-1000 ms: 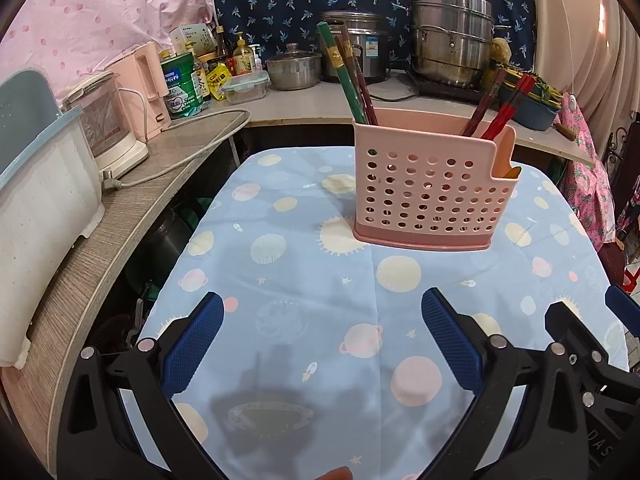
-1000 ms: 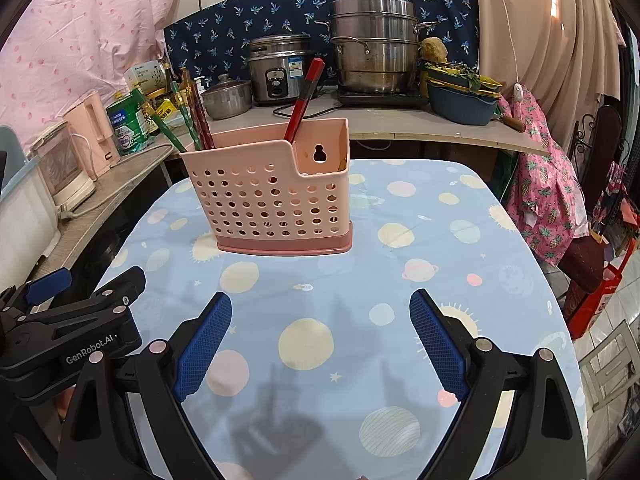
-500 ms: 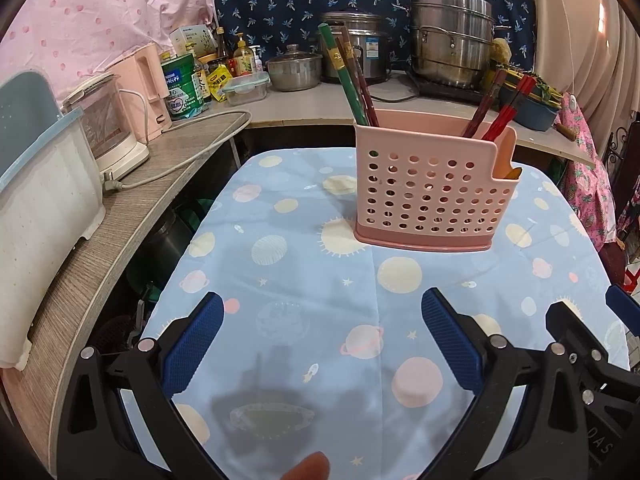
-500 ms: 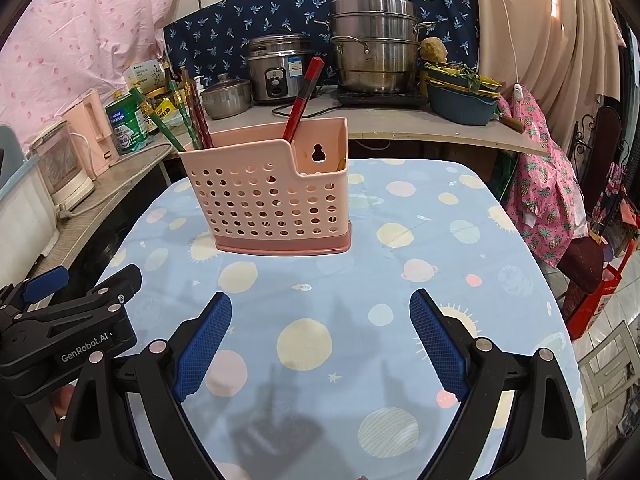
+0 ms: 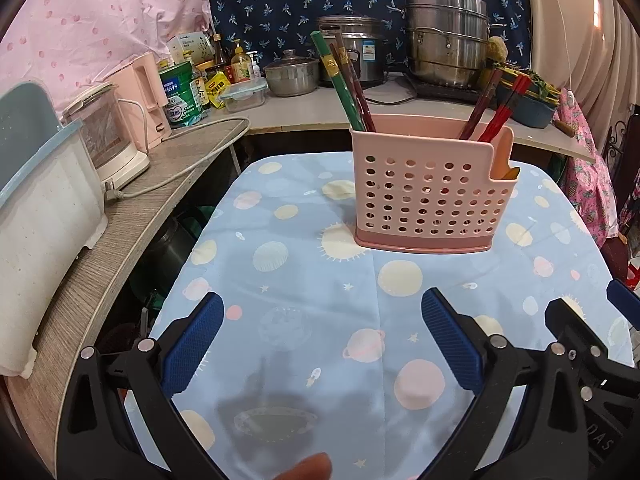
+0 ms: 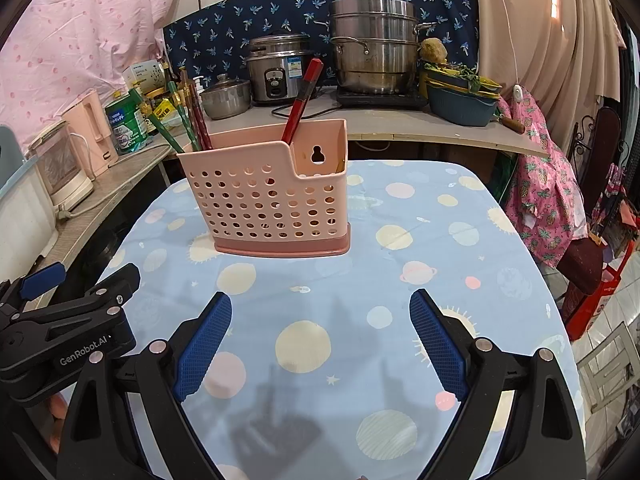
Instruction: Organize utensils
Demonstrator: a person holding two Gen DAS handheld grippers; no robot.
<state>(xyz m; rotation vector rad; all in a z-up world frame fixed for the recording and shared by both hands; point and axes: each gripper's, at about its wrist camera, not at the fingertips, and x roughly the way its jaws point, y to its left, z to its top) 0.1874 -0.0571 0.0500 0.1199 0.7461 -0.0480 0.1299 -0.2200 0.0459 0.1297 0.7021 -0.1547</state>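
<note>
A pink perforated utensil holder [image 5: 430,188] stands upright on the blue patterned tablecloth [image 5: 320,300]; it also shows in the right wrist view [image 6: 272,200]. Green and dark red chopsticks [image 5: 344,84] lean out of its left section, red ones [image 5: 500,108] out of its right. In the right wrist view a red chopstick [image 6: 302,100] sticks up near the middle. My left gripper [image 5: 322,338] is open and empty, well short of the holder. My right gripper [image 6: 320,340] is open and empty, also short of it.
A wooden counter [image 5: 120,216] with a kettle [image 5: 108,136] and white bin [image 5: 40,216] runs along the left. Pots and a rice cooker [image 6: 280,68] stand on the back counter. The left gripper's body [image 6: 60,336] sits at the right view's lower left.
Almost nothing has moved. A fingertip has risen into the bottom edge of the left wrist view. Both grippers stay open in place.
</note>
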